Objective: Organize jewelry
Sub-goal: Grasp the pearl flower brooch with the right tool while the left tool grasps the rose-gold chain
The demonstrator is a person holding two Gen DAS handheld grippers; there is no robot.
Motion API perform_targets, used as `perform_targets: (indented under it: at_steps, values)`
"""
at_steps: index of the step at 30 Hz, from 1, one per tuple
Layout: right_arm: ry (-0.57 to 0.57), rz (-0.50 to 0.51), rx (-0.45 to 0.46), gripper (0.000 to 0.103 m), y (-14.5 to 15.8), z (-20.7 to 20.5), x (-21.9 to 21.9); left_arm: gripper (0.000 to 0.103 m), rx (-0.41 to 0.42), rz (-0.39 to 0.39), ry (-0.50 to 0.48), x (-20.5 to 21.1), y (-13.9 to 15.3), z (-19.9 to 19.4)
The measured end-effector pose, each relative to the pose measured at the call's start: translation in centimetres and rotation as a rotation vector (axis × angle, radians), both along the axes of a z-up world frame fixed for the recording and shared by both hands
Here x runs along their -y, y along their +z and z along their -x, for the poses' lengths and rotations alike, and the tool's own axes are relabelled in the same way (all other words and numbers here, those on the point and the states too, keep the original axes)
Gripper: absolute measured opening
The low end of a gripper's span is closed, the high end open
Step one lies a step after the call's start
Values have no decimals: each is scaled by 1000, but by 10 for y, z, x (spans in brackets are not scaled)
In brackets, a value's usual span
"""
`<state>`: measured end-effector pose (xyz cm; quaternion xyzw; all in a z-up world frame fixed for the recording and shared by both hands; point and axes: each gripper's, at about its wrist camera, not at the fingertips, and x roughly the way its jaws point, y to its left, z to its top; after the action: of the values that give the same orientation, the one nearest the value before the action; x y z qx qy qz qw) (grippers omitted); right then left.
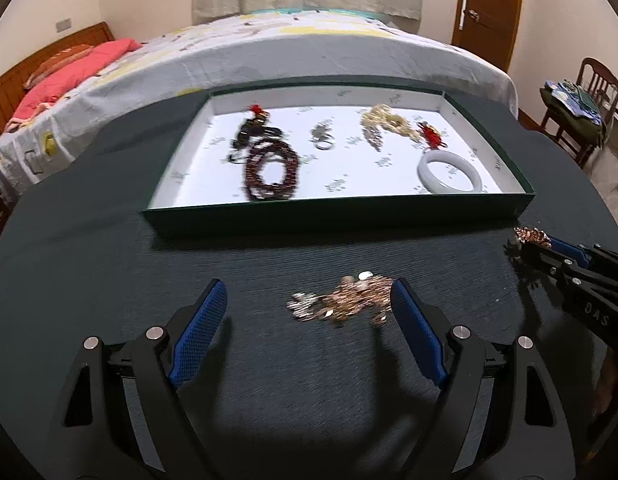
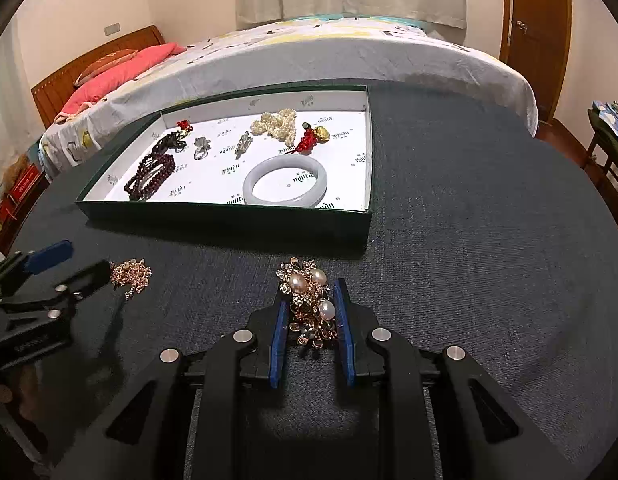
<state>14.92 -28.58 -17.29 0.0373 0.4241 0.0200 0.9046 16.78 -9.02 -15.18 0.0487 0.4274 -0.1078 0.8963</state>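
A green box (image 1: pixel 341 216) (image 2: pixel 229 220) with a white lining holds dark red beads (image 1: pixel 273 172) (image 2: pixel 151 176), a pale bangle (image 1: pixel 449 170) (image 2: pixel 285 182), a pearl strand (image 2: pixel 275 124), a ring (image 1: pixel 323 140) and red-tasselled charms. My left gripper (image 1: pixel 307 300) is open around a rose-gold chain piece (image 1: pixel 349 300) (image 2: pixel 131 274) on the dark table, its right finger touching the piece. My right gripper (image 2: pixel 311 304) is shut on a rose-gold pearl brooch (image 2: pixel 309 300) (image 1: pixel 531 236) near the box's front right corner.
The dark round table (image 2: pixel 469 240) drops off at its edges on all sides. A bed (image 1: pixel 269 48) stands behind it. A wooden chair (image 1: pixel 581 120) with clothes is at the right, and a door (image 1: pixel 489 8) is at the back right.
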Motion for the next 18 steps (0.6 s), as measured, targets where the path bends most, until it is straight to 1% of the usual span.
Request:
perform_targets:
  at_steps: [6, 8, 11, 13, 14, 16, 18]
  values:
    - [4, -18, -1, 23, 0, 0, 1, 82, -40, -24, -20, 14, -16, -12]
    - [4, -23, 1, 23, 0, 0, 1, 81, -62, -8, -20, 11, -20, -14]
    - [3, -31, 1, 23, 0, 0, 3, 67, -44, 4, -21, 7, -19, -12]
    - [3, -33, -2, 23, -2, -1, 2, 44, -36, 4, -38, 7, -17, -11]
    - [3, -34, -5, 23, -3, -1, 2, 39, -35, 7, -49, 8, -16, -11]
    - [2, -36, -10, 23, -5, -2, 1, 22, -37, 11, -67, 8, -15, -11]
    - [2, -36, -10, 23, -5, -2, 1, 20, -40, 22, -73, 7, -14, -11]
